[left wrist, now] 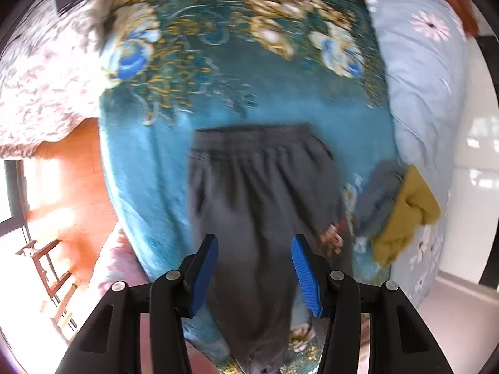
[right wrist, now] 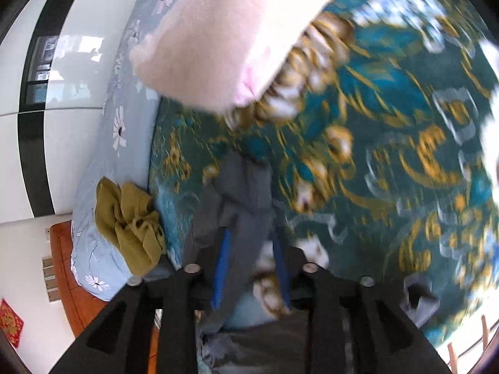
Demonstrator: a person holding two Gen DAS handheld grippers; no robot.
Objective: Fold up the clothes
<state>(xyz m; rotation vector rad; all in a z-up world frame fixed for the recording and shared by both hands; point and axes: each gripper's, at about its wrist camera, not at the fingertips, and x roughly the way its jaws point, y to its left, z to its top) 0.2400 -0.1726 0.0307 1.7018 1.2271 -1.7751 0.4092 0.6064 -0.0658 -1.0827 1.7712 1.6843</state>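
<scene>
Grey trousers (left wrist: 249, 193) lie flat on the teal floral blanket (left wrist: 149, 162), waistband away from the left gripper (left wrist: 254, 268), whose blue pads stand wide above the cloth. Only the right wrist view shows a pink pillow (right wrist: 224, 31) on that blanket; there the right gripper (right wrist: 251, 268) seems fairly narrow around grey fabric, though blur leaves its grip unclear. An olive garment (right wrist: 131, 221) sits crumpled just beside the blanket's edge.

Motion blur smears both views. The grey trousers (left wrist: 249, 193) run off the left view's bottom edge; in the right view, grey cloth (right wrist: 246, 218) hides the fingers' (right wrist: 222, 268) grip.
</scene>
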